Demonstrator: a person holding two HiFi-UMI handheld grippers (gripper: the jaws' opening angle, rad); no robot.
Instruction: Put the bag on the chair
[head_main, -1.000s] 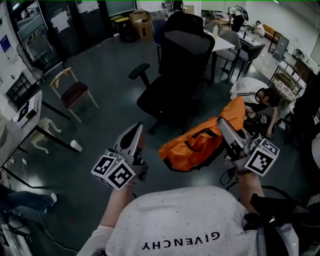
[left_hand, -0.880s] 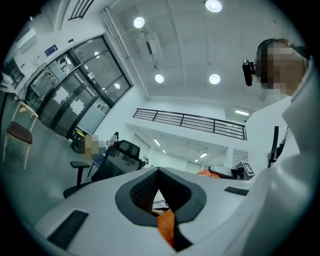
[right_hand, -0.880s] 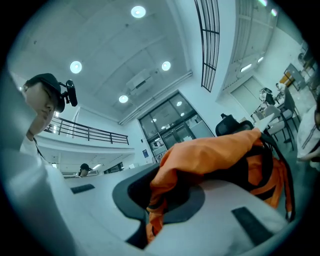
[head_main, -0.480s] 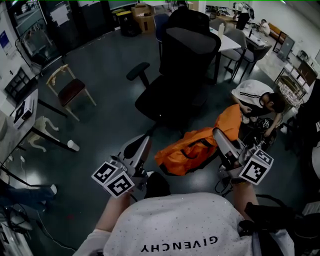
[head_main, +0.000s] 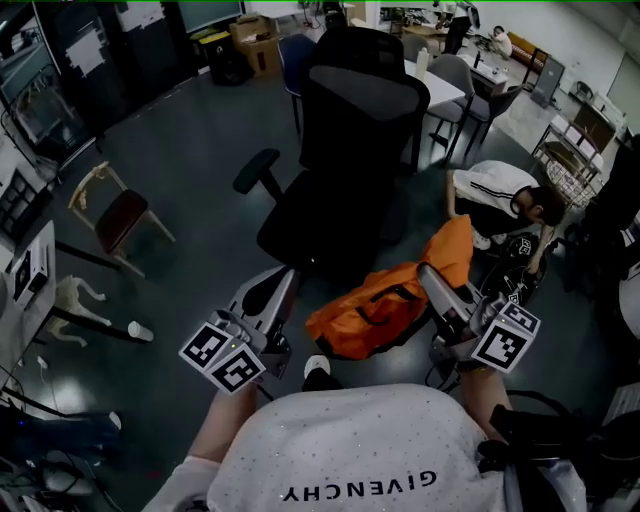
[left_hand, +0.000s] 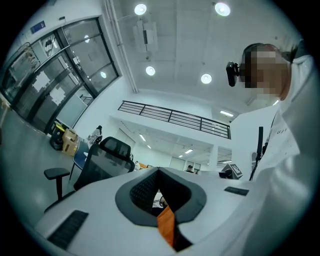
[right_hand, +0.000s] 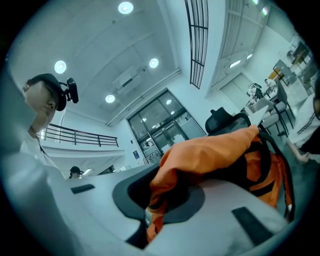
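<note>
Low between the jaws of our left gripper (left_hand: 159, 172), whose tips meet, we see an orange sliver (left_hand: 167, 227) that we cannot identify. The jaws of our right gripper (head_main: 432, 278) are clamped on bunched fabric of the orange bag (head_main: 375, 310). The bag is at the centre of the frame, beside the black chair (head_main: 340, 150) and not on it. Both grippers point up toward the chair.

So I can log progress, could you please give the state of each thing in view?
bag: gripped at one end, sagging, not on the office chair.
right gripper: shut on the bag's fabric.
left gripper: jaws together at the tips.
office chair: upright, seat bare.
wooden chair: upright, nothing on it.
</note>
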